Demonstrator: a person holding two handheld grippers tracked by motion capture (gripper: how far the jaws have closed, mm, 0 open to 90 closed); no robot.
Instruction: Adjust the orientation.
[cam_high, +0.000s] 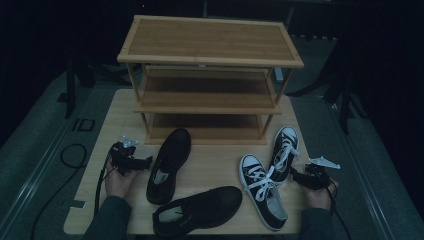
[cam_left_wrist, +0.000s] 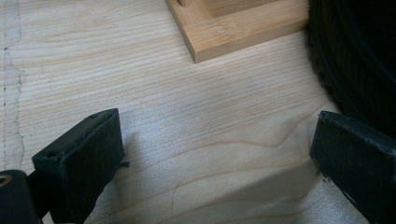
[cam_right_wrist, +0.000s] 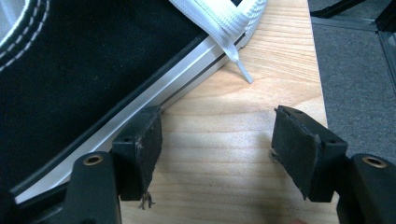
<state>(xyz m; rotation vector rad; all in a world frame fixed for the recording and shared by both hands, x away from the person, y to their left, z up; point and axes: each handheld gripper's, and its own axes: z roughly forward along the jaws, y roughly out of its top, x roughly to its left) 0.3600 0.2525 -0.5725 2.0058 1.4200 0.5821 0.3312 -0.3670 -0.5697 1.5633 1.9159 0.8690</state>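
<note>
Since both tongs stand wide open with nothing between them, the next grab should take each shoe by its collar or heel, squarely, so it lifts level toward the bamboo shoe rack. The left tongs lie low on the surface, pointing at the black slip-on shoe just beside them. The right tongs rest level, one jaw against the black-and-white sneaker.

bare table between shoes, rack behind
</note>
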